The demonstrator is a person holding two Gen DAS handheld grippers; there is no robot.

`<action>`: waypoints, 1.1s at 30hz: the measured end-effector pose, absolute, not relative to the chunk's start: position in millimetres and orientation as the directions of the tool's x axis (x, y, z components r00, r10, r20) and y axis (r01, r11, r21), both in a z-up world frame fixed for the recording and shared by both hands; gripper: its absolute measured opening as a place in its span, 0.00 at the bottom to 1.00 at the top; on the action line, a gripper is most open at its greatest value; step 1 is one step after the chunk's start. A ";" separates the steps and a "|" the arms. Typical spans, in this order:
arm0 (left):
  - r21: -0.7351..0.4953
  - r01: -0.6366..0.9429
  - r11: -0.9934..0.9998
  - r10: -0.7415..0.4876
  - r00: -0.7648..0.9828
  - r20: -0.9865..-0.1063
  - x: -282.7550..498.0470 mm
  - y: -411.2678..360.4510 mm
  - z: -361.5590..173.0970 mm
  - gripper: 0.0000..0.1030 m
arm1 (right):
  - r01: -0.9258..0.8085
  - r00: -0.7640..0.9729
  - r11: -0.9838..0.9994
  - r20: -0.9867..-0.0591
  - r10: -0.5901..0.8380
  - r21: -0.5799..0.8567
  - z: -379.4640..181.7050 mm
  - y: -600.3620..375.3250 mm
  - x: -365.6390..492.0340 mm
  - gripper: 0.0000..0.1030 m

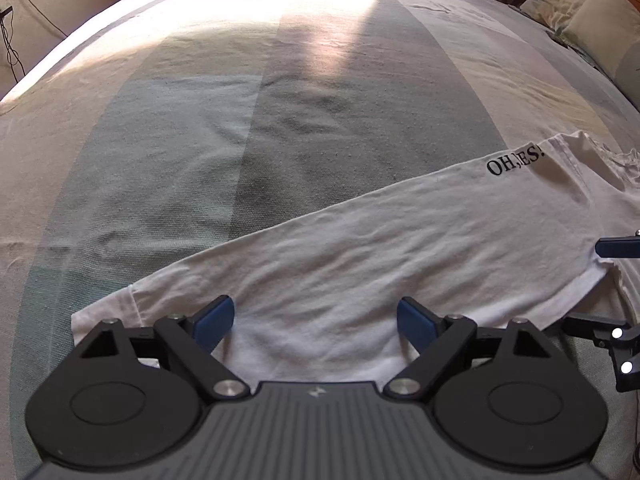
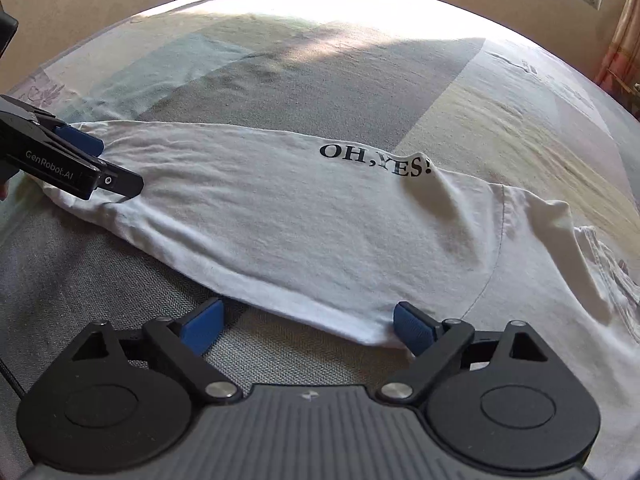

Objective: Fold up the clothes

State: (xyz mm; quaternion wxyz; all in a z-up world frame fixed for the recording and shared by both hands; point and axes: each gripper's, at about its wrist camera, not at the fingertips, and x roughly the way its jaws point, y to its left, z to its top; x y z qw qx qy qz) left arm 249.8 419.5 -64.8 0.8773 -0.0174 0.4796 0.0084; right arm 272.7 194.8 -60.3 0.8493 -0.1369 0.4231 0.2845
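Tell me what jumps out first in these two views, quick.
The white shirt lies folded lengthwise across the middle of the bed, its black "OH, YES!" print bent by a crease near the far edge. Both grippers are open at its near edge: the left gripper over the hem end, the right gripper nearer the sleeve. Bright sunlight washes the far side of the bed.

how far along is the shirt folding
Done: the white t-shirt lies folded lengthwise into a long strip on the bedspread. In hand: nothing; the left gripper and right gripper are open at its near edge. Left: folding the strip across.
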 end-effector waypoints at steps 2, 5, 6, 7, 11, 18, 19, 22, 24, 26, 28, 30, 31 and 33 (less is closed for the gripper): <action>-0.020 -0.020 1.000 -0.006 0.541 -0.841 249.4 419.2 -61.8 0.85 | -0.612 0.492 0.791 -0.781 0.384 0.002 -49.1 203.9 273.0 0.91; -0.017 -0.002 1.000 -0.013 0.539 -0.842 249.2 418.4 -57.8 0.85 | -0.639 0.479 0.769 -0.772 0.418 0.020 -46.4 235.3 279.8 0.91; -0.016 0.004 1.000 -0.015 0.538 -0.843 249.1 418.2 -56.5 0.87 | -0.638 0.465 0.769 -0.780 0.419 0.032 -51.8 244.6 281.6 0.91; -0.015 0.010 1.000 -0.018 0.537 -0.843 249.1 417.9 -55.2 0.87 | -0.635 0.438 0.771 -0.803 0.403 0.041 -59.4 252.1 281.4 0.91; -0.011 0.034 0.999 -0.027 0.535 -0.845 248.8 416.8 -49.9 0.84 | -0.685 0.334 0.718 -0.823 0.460 0.123 -66.0 265.6 266.4 1.00; -0.033 0.098 0.995 -0.081 0.532 -0.843 257.8 401.4 -42.1 0.83 | -0.639 0.417 0.765 -0.796 0.439 0.087 -33.5 196.7 274.6 0.98; -0.066 0.129 0.989 -0.125 0.533 -0.837 268.2 385.9 -42.4 0.83 | -0.599 0.445 0.798 -0.802 0.399 0.064 -30.7 178.9 281.2 0.98; -0.177 0.214 0.961 -0.266 0.524 -0.809 299.4 335.2 -44.0 0.83 | -0.466 0.521 0.885 -0.817 0.248 -0.028 -27.9 117.5 295.7 0.99; -0.272 0.260 0.927 -0.371 0.504 -0.780 319.7 294.8 -46.3 0.83 | -0.375 0.560 0.921 -0.818 0.133 -0.107 -31.4 75.1 298.8 0.99; -0.361 0.296 0.884 -0.465 0.488 -0.739 334.8 254.8 -49.2 0.83 | -0.285 0.571 0.943 -0.821 0.022 -0.173 -38.7 32.5 299.0 0.99; -0.417 0.315 0.853 -0.522 0.477 -0.707 346.2 222.0 -53.9 0.83 | -0.205 0.569 0.958 -0.821 -0.050 -0.201 -46.2 -7.4 296.6 0.99; -0.445 0.338 0.829 -0.558 0.458 -0.692 356.1 192.3 -62.7 0.83 | -0.138 0.566 0.967 -0.818 -0.101 -0.214 -52.4 -42.1 294.6 0.99; -0.429 0.354 0.831 -0.553 0.450 -0.701 360.8 177.9 -69.0 0.84 | -0.108 0.563 0.971 -0.818 -0.118 -0.214 -55.7 -58.9 293.3 0.99; -0.338 0.289 0.896 -0.442 0.498 -0.746 368.4 172.5 -77.8 0.84 | -0.077 0.553 0.977 -0.824 -0.124 -0.198 -61.9 -86.9 288.0 0.99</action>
